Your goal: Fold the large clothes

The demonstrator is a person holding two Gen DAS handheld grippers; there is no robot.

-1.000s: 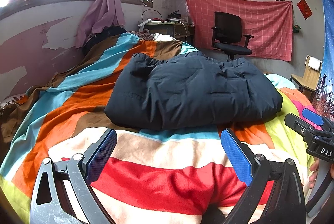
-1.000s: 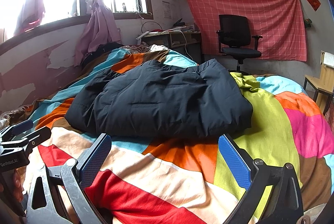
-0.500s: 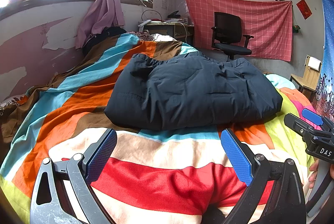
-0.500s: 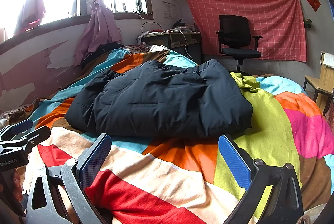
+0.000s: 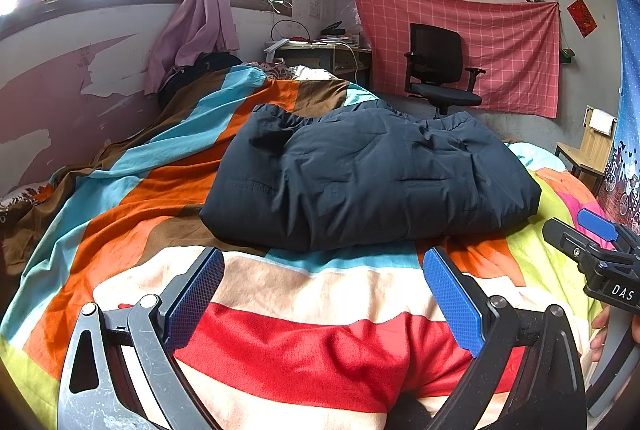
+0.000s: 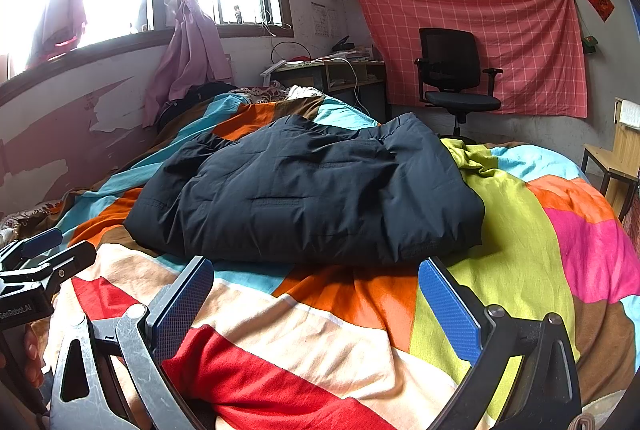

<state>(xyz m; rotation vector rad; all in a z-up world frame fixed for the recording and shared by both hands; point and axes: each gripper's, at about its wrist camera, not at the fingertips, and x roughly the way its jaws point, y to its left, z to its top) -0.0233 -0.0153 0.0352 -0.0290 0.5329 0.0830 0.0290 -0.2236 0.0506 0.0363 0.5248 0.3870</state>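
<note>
Both of my grippers, left [image 5: 324, 294] and right [image 6: 316, 294], hover with fingers spread wide and empty over the striped bedspread [image 5: 304, 342], just short of the dark jacket [image 5: 372, 181]. Lying straight ahead of both as a bulky folded bundle, the jacket runs its long axis across my view, left to right, its near edge about equally close to each gripper. No containers are in play.

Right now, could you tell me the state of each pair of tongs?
Left tongs: open, holding nothing.
Right tongs: open, holding nothing.
</note>
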